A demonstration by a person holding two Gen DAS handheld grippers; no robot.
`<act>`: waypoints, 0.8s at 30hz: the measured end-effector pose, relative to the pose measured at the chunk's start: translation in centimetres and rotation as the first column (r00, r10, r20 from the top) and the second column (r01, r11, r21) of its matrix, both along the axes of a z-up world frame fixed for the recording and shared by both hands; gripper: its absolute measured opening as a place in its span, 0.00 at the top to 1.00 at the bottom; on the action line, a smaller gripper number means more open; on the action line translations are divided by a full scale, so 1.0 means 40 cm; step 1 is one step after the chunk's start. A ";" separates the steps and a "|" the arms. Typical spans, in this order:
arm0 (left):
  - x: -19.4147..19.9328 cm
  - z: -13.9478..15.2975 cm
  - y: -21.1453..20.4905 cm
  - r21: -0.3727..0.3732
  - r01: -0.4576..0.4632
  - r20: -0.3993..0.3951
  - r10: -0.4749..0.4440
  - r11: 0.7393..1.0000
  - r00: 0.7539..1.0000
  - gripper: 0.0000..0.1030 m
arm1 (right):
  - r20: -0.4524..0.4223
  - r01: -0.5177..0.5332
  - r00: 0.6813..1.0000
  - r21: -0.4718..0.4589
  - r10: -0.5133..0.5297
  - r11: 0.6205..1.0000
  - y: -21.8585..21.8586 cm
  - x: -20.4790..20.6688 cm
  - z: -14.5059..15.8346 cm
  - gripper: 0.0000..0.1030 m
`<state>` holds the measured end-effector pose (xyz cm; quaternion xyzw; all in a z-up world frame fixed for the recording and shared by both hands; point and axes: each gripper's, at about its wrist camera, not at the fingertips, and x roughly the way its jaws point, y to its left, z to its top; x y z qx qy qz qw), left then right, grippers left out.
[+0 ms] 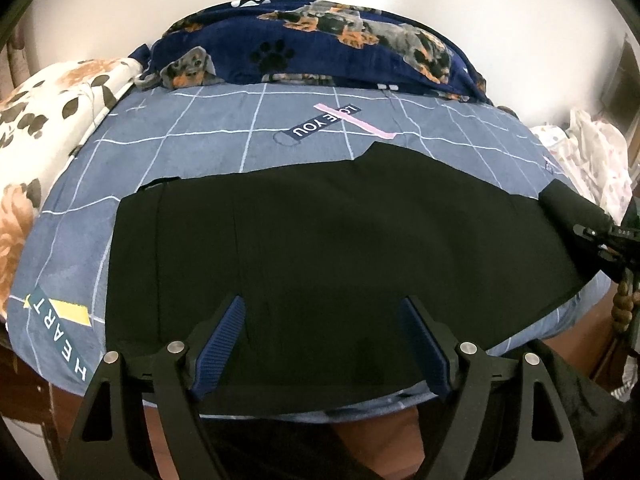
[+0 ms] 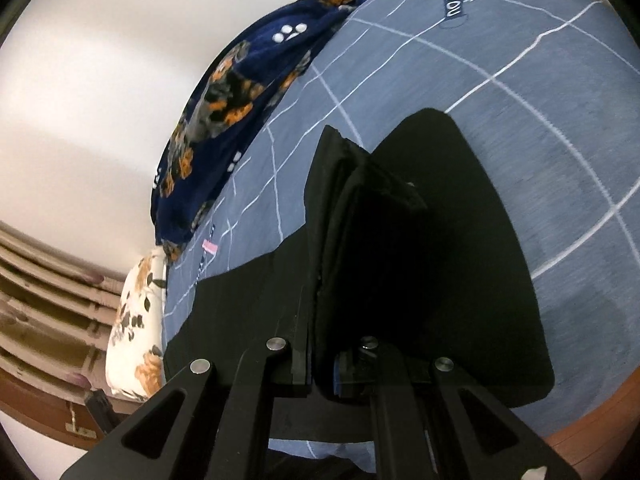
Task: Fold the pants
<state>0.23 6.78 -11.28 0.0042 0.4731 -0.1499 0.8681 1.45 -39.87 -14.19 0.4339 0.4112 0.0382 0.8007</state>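
Your bed (image 1: 192,152), dressed in a blue-grey sheet with a white grid and printed word labels, takes up most of both views. Along its far edge, against the pale wall, lies a navy blanket (image 1: 320,44) printed with dogs and paw marks. A white pillow (image 1: 52,120) with an orange floral print sits at the left end in the left wrist view.

The black pants (image 1: 320,248) lie flat across the near part of the bed, reaching close to its front edge. One end is lifted off the sheet on the right.

Your left gripper (image 1: 322,344) hovers above the near middle of the pants, jaws spread wide, blue pads (image 1: 222,344) facing each other with only flat cloth under them; nothing pinched.

Your right gripper (image 2: 320,360) has its jaws pressed nearly together on a bunched fold of the pants (image 2: 352,216), which stands up from the fingers in layered ridges. In the left wrist view that same gripper (image 1: 596,236) shows at the right edge, with a rolled bit of black cloth in it.
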 end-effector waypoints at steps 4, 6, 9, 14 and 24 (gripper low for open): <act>-0.001 0.000 -0.001 0.009 -0.001 0.004 0.001 1.000 1.000 0.22 | -0.011 -0.037 0.999 -0.006 0.037 0.999 0.030 0.010 -0.005 0.92; -0.001 -0.001 -0.004 0.019 -0.003 0.006 0.003 1.000 1.000 0.22 | -0.013 -0.058 0.998 -0.017 0.058 0.998 0.048 0.016 -0.003 0.92; -0.003 -0.002 -0.006 0.023 -0.002 0.009 0.002 1.000 1.000 0.22 | -0.015 -0.093 0.996 -0.024 0.092 0.995 0.075 0.026 -0.004 0.92; -0.005 -0.003 -0.009 0.046 0.001 0.017 -0.002 0.999 1.000 0.22 | -0.023 -0.145 0.989 -0.049 0.144 0.988 0.124 0.039 -0.003 0.92; -0.007 -0.008 -0.013 0.068 -0.001 0.018 0.000 0.998 1.000 0.18 | -0.026 -0.191 0.981 -0.075 0.190 0.979 0.174 0.049 0.003 0.92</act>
